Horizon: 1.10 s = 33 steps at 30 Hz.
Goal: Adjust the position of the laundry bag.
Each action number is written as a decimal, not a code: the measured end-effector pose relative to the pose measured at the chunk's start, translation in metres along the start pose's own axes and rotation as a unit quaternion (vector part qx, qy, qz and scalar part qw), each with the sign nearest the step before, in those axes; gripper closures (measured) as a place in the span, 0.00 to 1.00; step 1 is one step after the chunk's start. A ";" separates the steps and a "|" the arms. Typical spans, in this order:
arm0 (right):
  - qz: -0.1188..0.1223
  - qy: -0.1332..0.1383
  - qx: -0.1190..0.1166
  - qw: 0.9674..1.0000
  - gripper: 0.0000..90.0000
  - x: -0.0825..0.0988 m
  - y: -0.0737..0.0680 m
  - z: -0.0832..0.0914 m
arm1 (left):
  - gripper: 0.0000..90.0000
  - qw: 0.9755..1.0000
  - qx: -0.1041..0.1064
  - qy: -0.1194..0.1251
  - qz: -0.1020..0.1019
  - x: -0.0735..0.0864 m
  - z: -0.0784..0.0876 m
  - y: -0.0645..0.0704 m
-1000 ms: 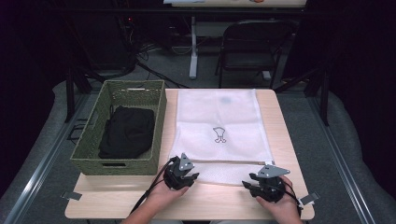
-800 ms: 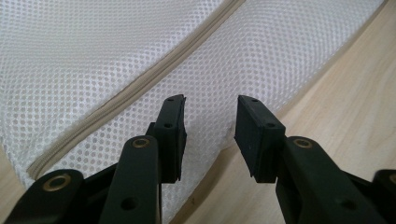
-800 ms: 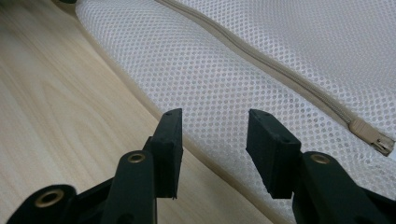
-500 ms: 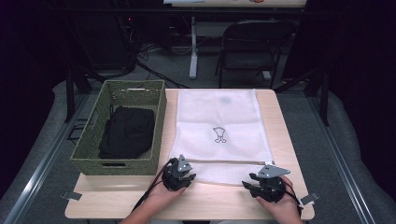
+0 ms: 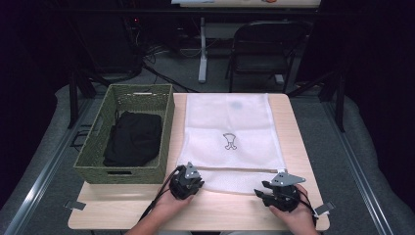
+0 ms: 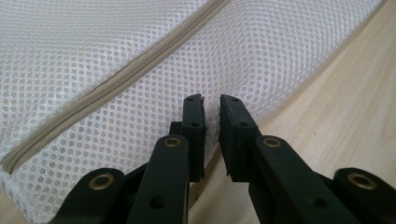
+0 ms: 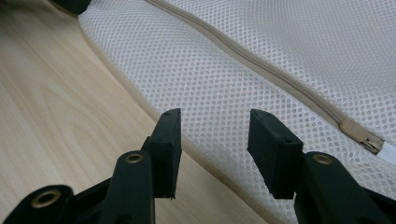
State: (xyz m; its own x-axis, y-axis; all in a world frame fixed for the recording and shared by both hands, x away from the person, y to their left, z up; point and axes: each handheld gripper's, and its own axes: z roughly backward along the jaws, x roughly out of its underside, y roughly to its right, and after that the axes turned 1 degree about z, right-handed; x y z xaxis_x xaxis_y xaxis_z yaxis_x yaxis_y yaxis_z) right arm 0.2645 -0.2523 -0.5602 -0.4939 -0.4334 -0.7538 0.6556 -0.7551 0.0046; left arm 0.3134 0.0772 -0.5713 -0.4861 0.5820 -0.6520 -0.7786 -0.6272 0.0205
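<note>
mesh bag [image 5: 230,134] flat on table [image 5: 235,213], w/ zipper [image 7: 261,63] near front edge | L gripper [image 6: 211,105] jaws pinched on bag's near hem, mesh betw. pads | R gripper [image 7: 215,123] jaws spread, over hem by zipper pull [image 7: 362,135], gripping nothing | basket [image 5: 93,152] left of bag, black cloth [image 5: 133,138] inside

wooden table [image 5: 293,127], mesh bag [image 5: 230,122], wicker basket [image 5: 164,132]

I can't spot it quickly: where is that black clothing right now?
In the high view, the black clothing lies inside the green woven basket on the table's left side, beside the white mesh bag.
</note>
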 end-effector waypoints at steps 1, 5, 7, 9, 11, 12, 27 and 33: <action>-0.001 0.001 0.002 1.000 0.60 0.000 0.000 0.000 | 0.93 1.000 0.001 0.000 0.000 0.000 0.000 -0.001; -0.006 0.002 0.004 1.000 0.60 -0.001 0.002 0.001 | 0.95 1.000 0.007 -0.002 0.002 0.000 0.000 -0.001; -0.008 0.004 0.008 1.000 0.60 -0.002 0.005 0.001 | 0.96 1.000 0.006 -0.001 0.003 0.000 0.000 -0.001; -0.009 0.005 0.013 1.000 0.58 -0.004 0.007 0.002 | 0.97 1.000 0.012 0.000 0.009 -0.001 0.000 -0.003; -0.012 0.005 0.020 1.000 0.57 -0.006 0.010 0.003 | 0.97 1.000 0.016 0.002 0.013 -0.001 0.001 -0.004; -0.013 0.005 0.024 1.000 0.57 -0.007 0.011 0.004 | 0.98 1.000 0.020 0.003 0.016 -0.001 0.002 -0.005; -0.048 -0.012 0.073 0.996 0.67 -0.029 0.054 0.015 | 0.98 1.000 0.021 0.007 0.018 -0.002 0.004 -0.005; -0.085 -0.026 0.097 0.991 0.73 -0.037 0.078 0.010 | 0.98 1.000 0.019 0.008 0.017 -0.002 0.004 -0.005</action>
State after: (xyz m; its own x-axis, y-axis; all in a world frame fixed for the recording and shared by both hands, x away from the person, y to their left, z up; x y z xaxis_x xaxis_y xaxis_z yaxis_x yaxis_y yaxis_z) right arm 0.3285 -0.3001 -0.5256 -0.6195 -0.3126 -0.7201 0.4406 -0.8976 0.0106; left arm 0.3166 0.0811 -0.5672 -0.5068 0.5516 -0.6624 -0.7757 -0.6270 0.0713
